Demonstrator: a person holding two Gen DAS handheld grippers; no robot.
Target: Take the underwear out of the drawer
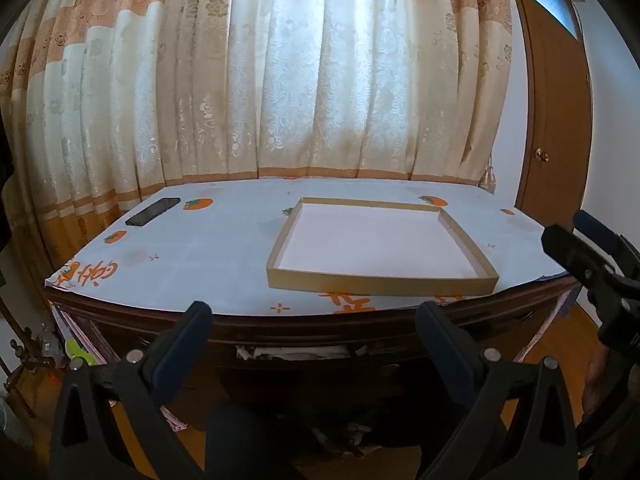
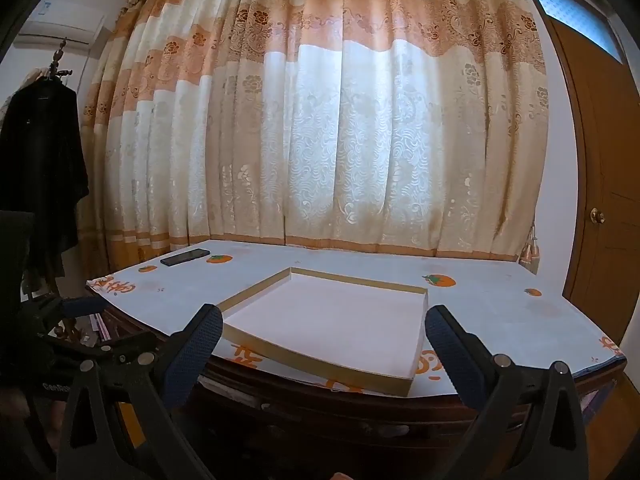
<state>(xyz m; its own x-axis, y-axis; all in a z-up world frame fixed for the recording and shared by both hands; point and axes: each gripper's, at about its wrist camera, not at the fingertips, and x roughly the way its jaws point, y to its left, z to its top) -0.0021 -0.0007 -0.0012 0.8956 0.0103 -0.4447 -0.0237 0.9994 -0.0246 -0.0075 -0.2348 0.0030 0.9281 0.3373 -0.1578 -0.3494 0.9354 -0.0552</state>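
Both wrist views face the tray [image 1: 382, 282] [image 2: 320, 368] from near.

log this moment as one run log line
left claw open | right claw open | both before drawer | tray empty | underwear unseen

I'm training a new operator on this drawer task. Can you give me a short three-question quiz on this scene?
1. True or false: the left gripper is open and holds nothing.
2. What lies inside the shallow tray on the table? A) folded underwear B) nothing C) a phone
3. Fill in: the dark phone lies near the table's far ____ corner.

Key:
1. True; the right gripper is open too.
2. B.
3. Left, close to the curtain.
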